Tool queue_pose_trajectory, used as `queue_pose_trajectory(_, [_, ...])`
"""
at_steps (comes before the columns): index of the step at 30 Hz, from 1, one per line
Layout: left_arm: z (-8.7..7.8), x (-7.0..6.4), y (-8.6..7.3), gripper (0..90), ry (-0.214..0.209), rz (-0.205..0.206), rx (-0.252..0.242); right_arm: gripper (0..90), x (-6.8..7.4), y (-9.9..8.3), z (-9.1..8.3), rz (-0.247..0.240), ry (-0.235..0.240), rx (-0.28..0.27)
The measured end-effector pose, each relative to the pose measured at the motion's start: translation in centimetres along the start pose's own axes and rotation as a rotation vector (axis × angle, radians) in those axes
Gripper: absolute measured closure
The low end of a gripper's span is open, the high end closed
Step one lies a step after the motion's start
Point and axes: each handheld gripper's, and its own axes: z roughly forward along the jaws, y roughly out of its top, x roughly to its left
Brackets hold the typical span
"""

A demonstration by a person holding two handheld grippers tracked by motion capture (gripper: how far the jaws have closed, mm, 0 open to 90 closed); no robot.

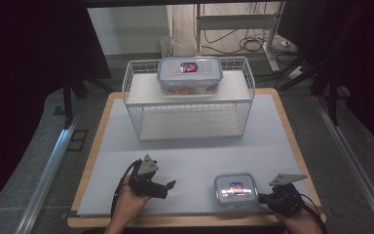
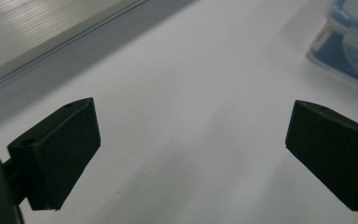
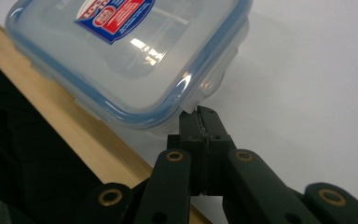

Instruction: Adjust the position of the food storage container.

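While the small clip-lid food container [image 1: 235, 189] sits on the white mat [image 1: 195, 156] near the table's front edge, toward the person's right, the right gripper [image 1: 262, 198] is right up against its right-hand side. In the right gripper view the jaws are pressed together with no gap visible, their tips meeting the container [image 3: 130, 56] at the little translucent lid flap [image 3: 209, 86] below the blue-sealed rim; whether a sliver of that flap is pinched between them or the tips merely touch it cannot be told. From this gripper the container lies straight ahead, toward the person's left, so any push or pull would act along the table's width. Its outline looks close to square from above, slightly longer left to right, lid up, red-and-blue label [image 1: 236, 186] facing the camera. The left gripper [image 1: 171, 184] is held well apart on the other side, jaws spread wide with nothing between them; the left gripper view shows both black pads [image 2: 60, 154] over bare mat, and the container's [image 2: 349, 42] corner sits off at the upper right of that view, so the jaws are not lined up on it. Judgement: the right hand is clearly the nearer, and the left would need to swing rightward to brace the far side. A larger clip-lid container [image 1: 190, 74] rests on the top shelf of the white wire rack [image 1: 141, 97] at the back of the mat, well apart from both grippers.
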Motion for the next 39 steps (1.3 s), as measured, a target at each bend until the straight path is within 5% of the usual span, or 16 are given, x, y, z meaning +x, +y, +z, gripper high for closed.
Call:
queue_pose_trajectory(11, [-0.8,-0.7,-0.4,11.2,-0.032,-0.048,0.054,89.3,2.1,3.4,2.9,-0.088,0.061,0.017])
queue_pose_trajectory(15, [-1.7,-1.1,-0.9,36.1,-0.072,-0.066,0.05,89.3,2.7,4.4,4.0,-0.12,0.08,0.024])
queue_pose_trajectory(16, [-1.8,-1.2,-1.1,50.1,-0.089,-0.075,0.048,89.3,3.0,4.8,4.3,-0.132,0.088,0.026])
queue_pose_trajectory(18, [-1.9,-1.6,-1.3,57.0,-0.115,-0.088,0.061,89.3,3.1,4.9,4.5,-0.136,0.092,0.028])
queue_pose_trajectory(21, [-1.7,-2.5,-1.5,81.3,-0.163,-0.068,0.08,89.3,3.6,5.5,5.0,-0.15,0.102,0.025])
queue_pose_trajectory(24, [-1.2,-3.7,-1.7,89.2,-0.215,-0.011,0.125,89.3,3.7,5.8,5.2,-0.163,0.109,0.024])
queue_pose_trajectory(27, [-0.3,-4.7,-1.8,89.9,-0.225,0.036,0.169,89.3,4.0,6.2,5.6,-0.175,0.112,0.028])
queue_pose_trajectory(30, [0.2,-4.9,-1.5,89.9,-0.232,0.036,0.164,89.3,4.3,6.7,6.1,-0.184,0.119,0.029])
queue_pose_trajectory(39, [0.6,-3.5,-1.1,89.7,-0.168,-0.001,0.158,89.4,4.4,8.1,7.3,-0.193,0.125,0.024])
